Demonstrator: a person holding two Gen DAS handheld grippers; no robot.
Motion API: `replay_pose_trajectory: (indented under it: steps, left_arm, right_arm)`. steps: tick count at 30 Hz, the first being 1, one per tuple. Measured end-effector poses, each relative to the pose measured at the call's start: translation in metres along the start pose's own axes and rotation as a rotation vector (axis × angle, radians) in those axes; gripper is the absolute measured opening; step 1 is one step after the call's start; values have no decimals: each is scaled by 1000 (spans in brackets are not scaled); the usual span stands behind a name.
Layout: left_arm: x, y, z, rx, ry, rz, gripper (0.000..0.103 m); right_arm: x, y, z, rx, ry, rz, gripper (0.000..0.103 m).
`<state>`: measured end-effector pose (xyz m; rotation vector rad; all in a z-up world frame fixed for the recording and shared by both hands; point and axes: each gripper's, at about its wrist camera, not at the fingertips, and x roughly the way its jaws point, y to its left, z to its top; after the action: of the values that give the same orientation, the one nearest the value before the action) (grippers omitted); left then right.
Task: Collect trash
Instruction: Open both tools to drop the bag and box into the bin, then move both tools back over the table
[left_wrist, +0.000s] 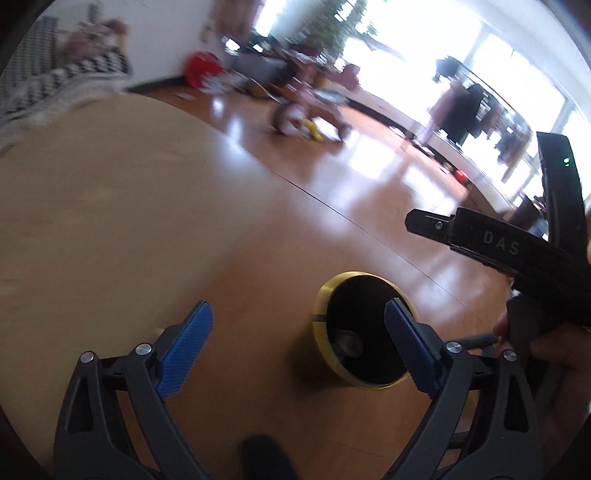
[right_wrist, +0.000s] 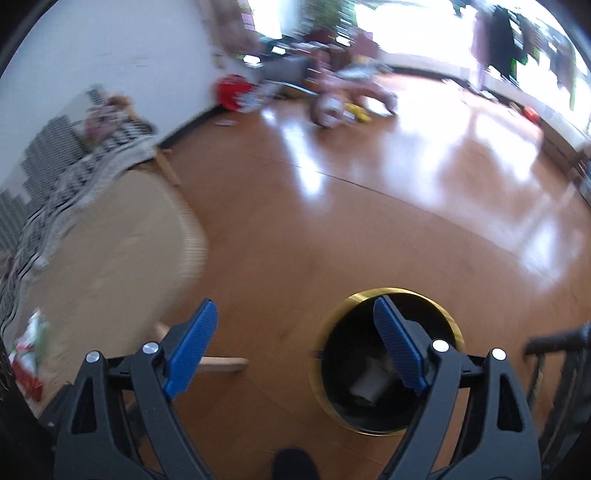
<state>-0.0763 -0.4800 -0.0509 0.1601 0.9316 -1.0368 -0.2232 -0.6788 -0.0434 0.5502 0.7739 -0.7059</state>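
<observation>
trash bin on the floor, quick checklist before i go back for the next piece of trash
1. Left gripper empty and open: ok.
2. Right gripper empty and open: ok.
3. Trash bin upright on the floor, opening clear: ok.
4. Earlier trash inside the bin, a grey crumpled piece at the bottom: ok.
5. More trash left: a red, white and green wrapper lies on the round table: not ok, still to collect.
6. Grip points on the wrapper: cannot tell, too blurred.
</observation>
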Motion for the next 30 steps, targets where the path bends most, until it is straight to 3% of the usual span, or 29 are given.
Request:
replay_pose_trajectory:
  steps: [4, 8, 15, 18, 24, 30]
  left_arm:
    - [-92, 76, -10, -15, -82, 152, 93]
    - [-189, 167, -42, -106, -152, 292, 93]
    - [-297, 280, -119, -272, -213, 537, 93]
    - [-317, 307, -147, -320, -223, 559, 93]
    - [-326, 330, -168, -331, -183, 592, 93]
    - [-318, 340, -173, -347, -160, 561, 93]
  right_arm:
    - [-18, 109, -9, -154, -34, 148, 85]
    - [-39, 213, -29, -301, -57, 292, 87]
    - [-62, 367, -93, -536, -23, 519, 87]
    - [-66, 422, -128, -647, -12, 574, 87]
    - [-57, 479, -175, -773, 24, 573, 87]
    - [-46, 490, -190, -793, 60, 562, 87]
